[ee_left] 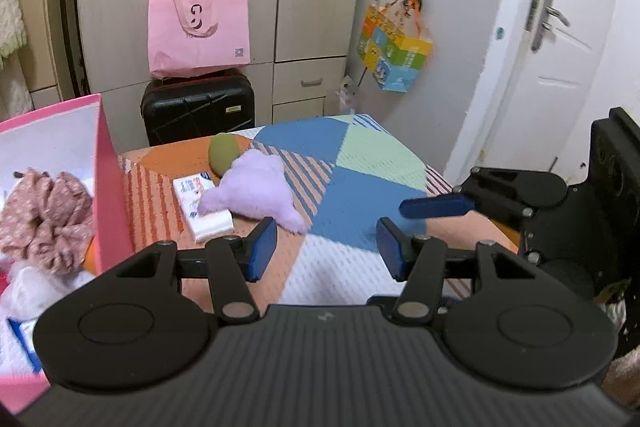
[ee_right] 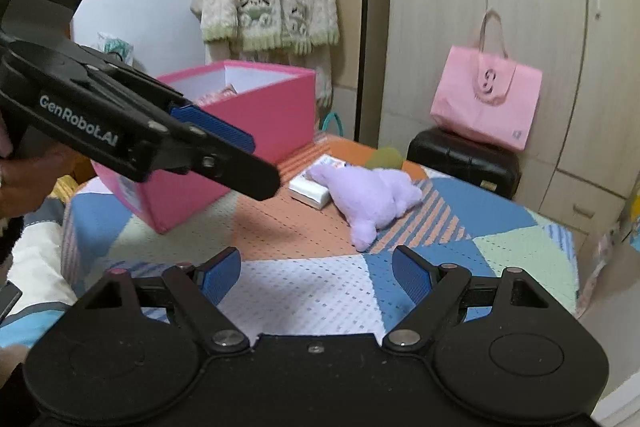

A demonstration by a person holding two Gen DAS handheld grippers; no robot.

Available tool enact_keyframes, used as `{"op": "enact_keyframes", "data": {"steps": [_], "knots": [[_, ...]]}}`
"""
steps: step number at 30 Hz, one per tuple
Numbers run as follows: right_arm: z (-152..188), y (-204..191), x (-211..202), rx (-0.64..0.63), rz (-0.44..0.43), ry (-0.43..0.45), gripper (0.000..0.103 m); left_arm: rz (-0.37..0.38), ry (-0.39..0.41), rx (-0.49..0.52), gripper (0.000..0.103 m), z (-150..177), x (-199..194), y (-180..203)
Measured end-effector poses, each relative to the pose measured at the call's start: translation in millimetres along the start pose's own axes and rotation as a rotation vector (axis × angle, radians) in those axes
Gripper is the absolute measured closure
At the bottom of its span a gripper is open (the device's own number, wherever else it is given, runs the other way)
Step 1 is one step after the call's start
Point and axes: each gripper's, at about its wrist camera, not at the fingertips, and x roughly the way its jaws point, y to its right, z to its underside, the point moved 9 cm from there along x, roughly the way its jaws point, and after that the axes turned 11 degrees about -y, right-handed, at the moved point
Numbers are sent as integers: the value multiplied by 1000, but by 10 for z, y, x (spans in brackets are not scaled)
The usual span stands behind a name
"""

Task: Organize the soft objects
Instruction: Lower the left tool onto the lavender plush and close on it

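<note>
Both my grippers empty: left gripper (ee_left: 326, 247) jaws part open, right gripper (ee_right: 316, 275) wide. Risk: grabbing plush (ee_left: 256, 191) may drag tissue pack (ee_left: 200, 207) underneath, or snag blanket (ee_left: 360, 155) near box (ee_right: 240, 131).

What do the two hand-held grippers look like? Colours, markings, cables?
Both match: the left hand-held gripper and right hand-held gripper have matte black bodies with round side discs, pivoting black linkage arms with metal pins, and ribbed blue finger pads. White "GenRobot.AI" lettering marks the left one's side. No cables visible.

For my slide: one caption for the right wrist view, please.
Open hand-held gripper faces purple plush toy beside pink box.
</note>
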Motion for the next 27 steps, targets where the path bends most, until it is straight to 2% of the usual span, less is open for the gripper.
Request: {"op": "enact_keyframes", "data": {"steps": [5,11,18,24,27], "knots": [[-141,148,335,-2,-51,-43,17,-22,-2,-84,49,-158,366,-158],[-340,420,747,5,-101,-99,17,-104,16,-134,49,-327,717,-420],[-456,539,1077,76,-148,-124,17,-197,-24,-290,49,-465,1036,-836],[-430,544,1223,91,-157,-132,17,-216,-44,-272,48,-421,1195,-853],[-434,573,1254,125,-155,-117,17,-221,-59,-235,43,-404,1240,-789]]}}
